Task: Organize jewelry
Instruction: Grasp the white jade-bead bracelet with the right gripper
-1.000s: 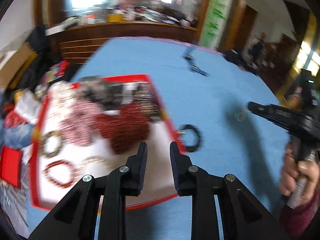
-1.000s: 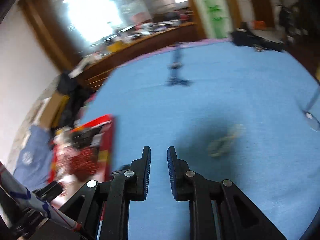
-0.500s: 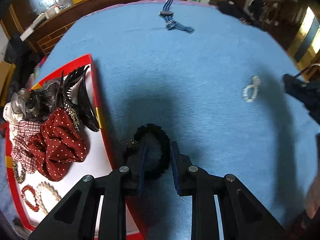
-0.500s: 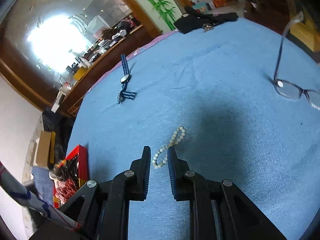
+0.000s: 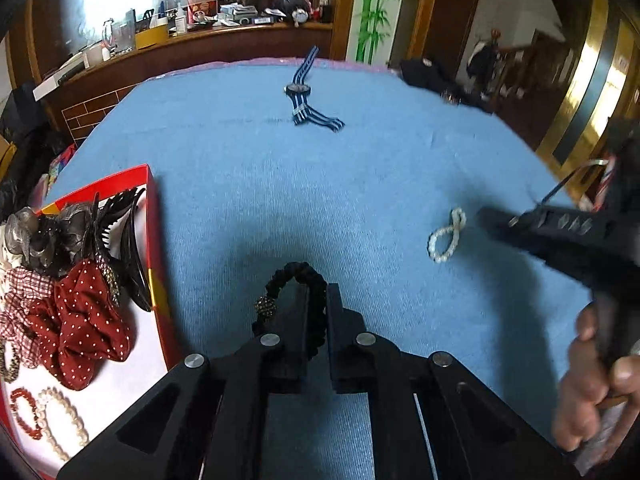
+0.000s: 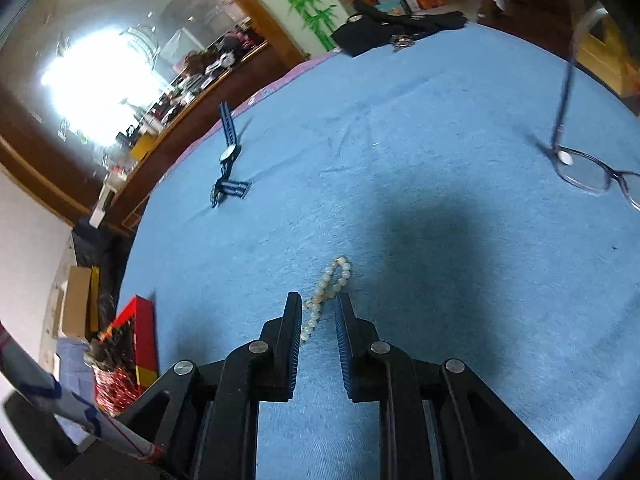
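Blue cloth is covering the whole tabletop, stretching far out ahead of both sets of jaws. Off to the left of the left gripper, a red tray is lying on the cloth, holding a dotted red scrunchie, dark hair claws and bead bracelets. Well ahead of the jaws, a blue striped watch is lying stretched out. Glasses are sitting far to the right of the right gripper. The left gripper's jaws are pinching the right side of a black braided hair tie, which is looping out ahead of them on the cloth, just beside the tray's edge. The right gripper, with a hand wrapping its handle, is holding its jaws slightly spread over the cloth; a white bead bracelet is lying in a twisted loop, its near end sitting between those jaws without either pad pressing on it.
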{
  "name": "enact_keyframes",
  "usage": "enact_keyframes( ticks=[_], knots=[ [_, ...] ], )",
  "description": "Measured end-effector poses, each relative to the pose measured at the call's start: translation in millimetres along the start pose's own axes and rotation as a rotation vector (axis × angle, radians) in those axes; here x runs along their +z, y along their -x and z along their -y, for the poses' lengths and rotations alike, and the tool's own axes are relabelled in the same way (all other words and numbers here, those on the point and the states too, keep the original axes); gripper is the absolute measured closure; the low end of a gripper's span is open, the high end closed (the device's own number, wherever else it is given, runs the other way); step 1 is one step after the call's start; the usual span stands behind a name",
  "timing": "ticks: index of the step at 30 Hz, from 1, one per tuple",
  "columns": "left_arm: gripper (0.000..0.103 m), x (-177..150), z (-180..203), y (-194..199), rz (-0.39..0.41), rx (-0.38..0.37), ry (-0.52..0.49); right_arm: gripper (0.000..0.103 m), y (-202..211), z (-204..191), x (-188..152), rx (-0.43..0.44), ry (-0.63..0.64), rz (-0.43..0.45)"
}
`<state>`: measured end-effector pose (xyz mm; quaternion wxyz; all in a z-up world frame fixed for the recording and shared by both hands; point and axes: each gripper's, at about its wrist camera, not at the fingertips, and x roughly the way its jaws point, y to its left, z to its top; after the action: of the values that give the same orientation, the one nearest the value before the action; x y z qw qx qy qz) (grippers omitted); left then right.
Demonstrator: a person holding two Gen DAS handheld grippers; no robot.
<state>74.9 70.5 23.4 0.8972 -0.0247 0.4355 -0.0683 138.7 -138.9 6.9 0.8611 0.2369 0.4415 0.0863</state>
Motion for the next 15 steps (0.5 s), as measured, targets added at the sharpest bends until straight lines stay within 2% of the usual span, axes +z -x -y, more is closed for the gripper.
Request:
enact_keyframes(
  ticks=[8, 11, 13, 15],
  knots=[
    [0.096, 0.4, -10.3, 8.8, 0.015, -0.069, 0.024, 0.085, -29.8, -14.2, -5.5, -0.105, 0.09, -0.036],
    [0.096, -1.4, -11.0, 12.3, 0.024, -0.089, 0.033, 0.085, -32.5, -21.0, -6.5, -0.142, 0.144, -0.011],
    [0.096, -1.8, -14.0, 15.9, 0.031, -0.096, 0.043, 0.097, -34.1, -25.5, -8.6, -0.162, 0.186, -0.01],
    [0.096, -1.8, -16.5, 17.6, 0.034, -0.101, 0.053, 0.097, -30.1, -23.4, -8.5, -0.142, 0.168, -0.006]
  ],
)
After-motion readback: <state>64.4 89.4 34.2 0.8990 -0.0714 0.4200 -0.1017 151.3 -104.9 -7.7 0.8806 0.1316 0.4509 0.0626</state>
